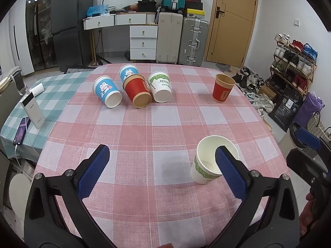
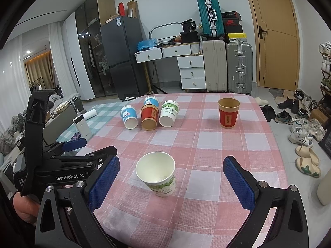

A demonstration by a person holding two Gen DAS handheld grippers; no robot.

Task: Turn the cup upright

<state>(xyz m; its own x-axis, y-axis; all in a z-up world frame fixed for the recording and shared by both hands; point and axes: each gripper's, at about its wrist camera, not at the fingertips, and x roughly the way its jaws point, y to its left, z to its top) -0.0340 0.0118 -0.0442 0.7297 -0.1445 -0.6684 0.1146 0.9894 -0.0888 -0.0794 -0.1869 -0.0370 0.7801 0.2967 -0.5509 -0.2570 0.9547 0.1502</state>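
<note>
A white paper cup with a green band (image 2: 157, 173) stands upright on the pink checked tablecloth (image 2: 206, 148), between the open fingers of my right gripper (image 2: 171, 177) and free of them. It also shows in the left wrist view (image 1: 209, 161), partly behind one finger. My left gripper (image 1: 161, 165) is open and empty to the cup's left. A red cup (image 2: 228, 112) stands upright at the far right. On their sides at the far middle lie a blue rabbit cup (image 2: 129, 116), a red cup (image 2: 148, 117) and a white cup (image 2: 168, 113). Another blue cup (image 2: 151, 100) sits behind them.
A white power bank (image 1: 33, 110), a phone (image 1: 20, 132) and cables lie on the green checked cloth at the left. The table's right edge drops to a floor with shoes (image 2: 300, 132). Drawers (image 2: 191, 72) and suitcases (image 2: 227, 66) stand behind the table.
</note>
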